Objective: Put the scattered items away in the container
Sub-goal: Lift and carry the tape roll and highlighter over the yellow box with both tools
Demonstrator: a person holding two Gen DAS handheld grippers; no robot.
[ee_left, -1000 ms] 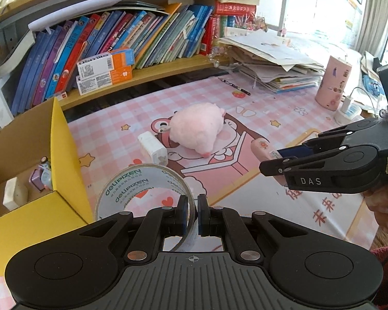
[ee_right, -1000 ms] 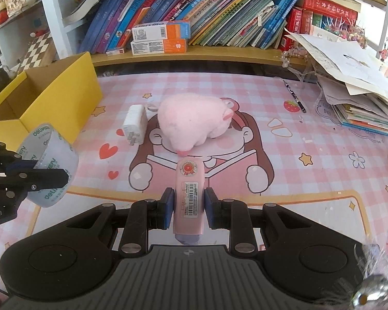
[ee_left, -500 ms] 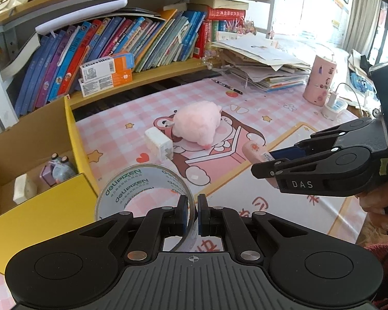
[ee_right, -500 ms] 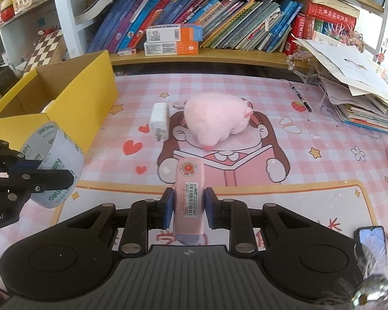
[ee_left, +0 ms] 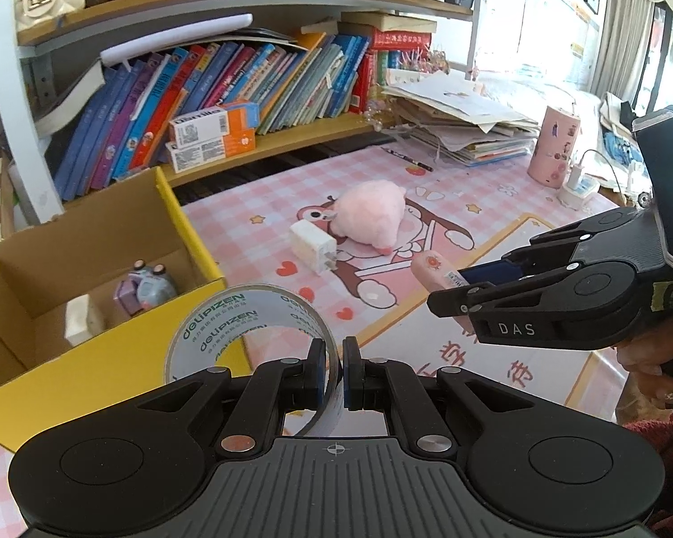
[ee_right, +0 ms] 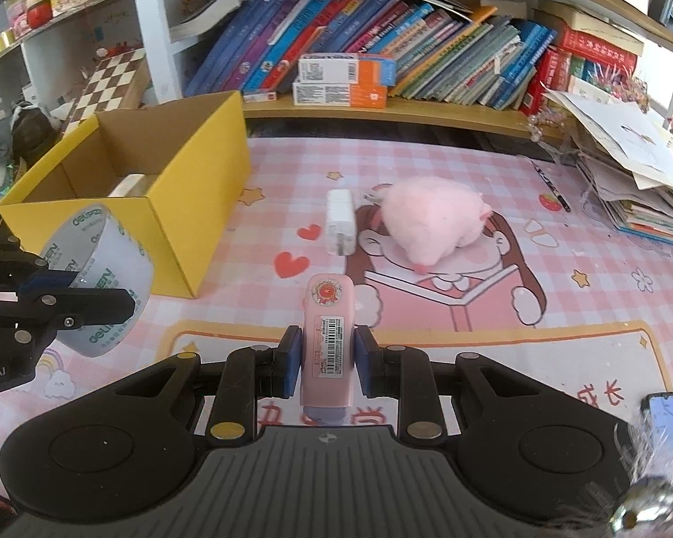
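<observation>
In the left wrist view, the open yellow cardboard box fills the lower left of the frame; a small purple-grey toy and a white block lie on its floor. Its near wall stands directly in front of the left gripper, whose jaws are pinched tight on the wall of a roll of clear packing tape printed with green lettering, held on edge above the box's near right corner. At centre, on the pink checked mat, a white charger block lies just beside a fluffy pink plush toy. A row of leaning books and two orange-and-white cartons sit on the shelf behind. At right, a heap of papers and a pink cup.

In the right wrist view, the box stands at upper left, with the tape roll at the lower left edge. At bottom centre the right gripper is clamped on a slim pink case bearing a barcode label and a red round sticker, held above the mat, with charger and plush lying beyond it. A phone lies at lower right.
</observation>
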